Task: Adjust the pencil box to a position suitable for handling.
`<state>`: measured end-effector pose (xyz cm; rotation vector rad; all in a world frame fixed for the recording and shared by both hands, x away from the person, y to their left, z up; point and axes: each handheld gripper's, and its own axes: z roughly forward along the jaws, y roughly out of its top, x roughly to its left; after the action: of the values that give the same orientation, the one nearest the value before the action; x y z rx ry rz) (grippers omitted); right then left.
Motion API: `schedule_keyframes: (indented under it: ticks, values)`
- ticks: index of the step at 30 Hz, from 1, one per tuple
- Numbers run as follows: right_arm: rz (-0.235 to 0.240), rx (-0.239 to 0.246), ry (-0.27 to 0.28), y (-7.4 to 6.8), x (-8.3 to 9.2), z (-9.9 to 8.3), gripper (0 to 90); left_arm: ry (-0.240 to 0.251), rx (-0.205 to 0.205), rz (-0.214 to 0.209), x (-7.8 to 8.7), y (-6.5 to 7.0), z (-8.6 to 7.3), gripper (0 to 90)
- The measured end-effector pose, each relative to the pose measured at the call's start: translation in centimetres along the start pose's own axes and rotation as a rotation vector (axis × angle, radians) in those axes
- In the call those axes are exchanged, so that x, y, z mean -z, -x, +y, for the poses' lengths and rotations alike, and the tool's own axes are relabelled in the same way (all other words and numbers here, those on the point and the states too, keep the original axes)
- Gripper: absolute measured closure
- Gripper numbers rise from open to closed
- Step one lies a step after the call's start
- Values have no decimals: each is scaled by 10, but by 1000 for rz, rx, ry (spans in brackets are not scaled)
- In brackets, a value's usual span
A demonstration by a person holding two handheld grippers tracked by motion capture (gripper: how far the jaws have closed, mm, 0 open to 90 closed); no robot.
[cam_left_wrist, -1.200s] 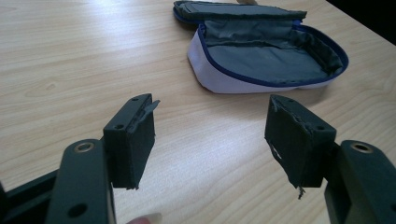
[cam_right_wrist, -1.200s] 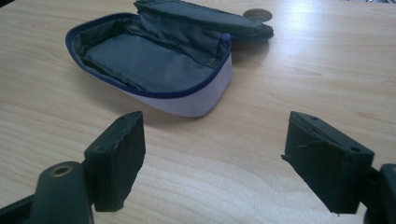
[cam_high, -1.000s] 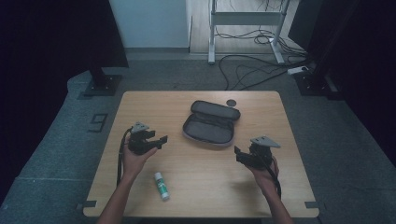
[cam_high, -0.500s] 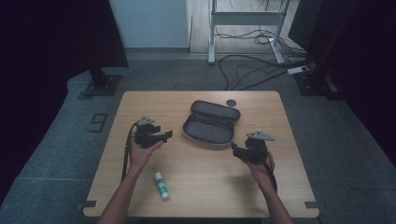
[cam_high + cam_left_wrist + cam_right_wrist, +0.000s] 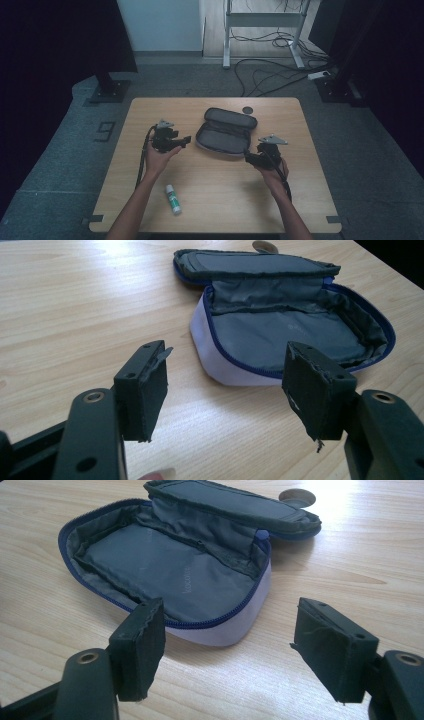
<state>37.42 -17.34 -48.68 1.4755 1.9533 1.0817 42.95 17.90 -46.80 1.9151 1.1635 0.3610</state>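
On pale woodgrain table (image 5: 215,200), soft oval pouch (image 5: 225,132).

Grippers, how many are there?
2. The left gripper is left of the open pouch; the right gripper is at its near right corner. Both have open jaws.

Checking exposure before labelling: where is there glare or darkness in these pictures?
High view: dim overall, black surroundings, table evenly lit. Left gripper view: wood washed out at top left, pouch sharp. Right gripper view: glare at top right beside the small disc.
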Motion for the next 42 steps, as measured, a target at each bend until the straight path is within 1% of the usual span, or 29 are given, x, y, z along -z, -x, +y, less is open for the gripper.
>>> schedule_keyframes:
  ticks: [1, 2, 6, 7, 9, 11, 12, 14, 16, 19, 20, 21, 24, 26, 29, 34, 36, 39, 42]
  values:
    - [0, 0, 0, 0, 0, 0, 285, 0, 0, 0, 0, 0, 0, 355]
    - [0, 2, 1, -1, -1, 0, 289, -12, 0, -4, -2, 1, 1, 355]
    - [1, 10, -8, -4, -7, 3, 300, -32, -19, 6, -11, 3, 8, 352]
    - [-1, 13, -6, -4, -9, 5, 309, -29, -22, 12, -13, 3, 10, 350]
    - [-7, 11, 1, -5, -10, 7, 319, -41, -8, 3, -18, 1, 14, 349]
    - [-7, 10, 8, -5, -12, 10, 322, -52, -10, 8, -22, 0, 17, 349]
    - [-8, 12, 9, -4, -12, 12, 322, -52, -11, 10, -24, 0, 18, 349]
    - [-1, 6, 27, -3, -14, 14, 326, -43, 3, -4, -27, 0, 19, 354]
    - [4, -8, 20, 0, -17, 16, 325, -41, 25, -19, -31, -1, 19, 360]
    - [-7, -13, 11, 3, -22, 18, 334, -45, 29, -21, -37, 1, 18, 369]
    - [-8, -15, 9, 4, -24, 19, 338, -58, 25, -26, -40, 1, 19, 369]
    - [-12, -16, 5, 4, -25, 19, 343, -59, 22, -25, -42, 3, 19, 368]
    - [-20, -18, -8, 5, -32, 20, 353, -76, -6, -11, -51, 9, 23, 367]
    - [-29, -25, -13, 7, -36, 20, 367, -72, -14, -11, -57, 13, 24, 365]
    - [-36, -27, -11, 8, -39, 20, 381, -76, -15, -13, -64, 15, 23, 365]
    - [-46, -30, -30, 12, -48, 18, 413, -111, -6, -2, -80, 13, 17, 371]
    - [-46, -34, -29, 12, -49, 17, 417, -116, -5, 1, -82, 12, 17, 371]
    - [-42, -40, -40, 13, -53, 16, 428, -126, 13, 8, -85, 8, 15, 379]
    - [-41, -39, -52, 13, -57, 14, 433, -131, 21, 17, -86, 5, 14, 387]
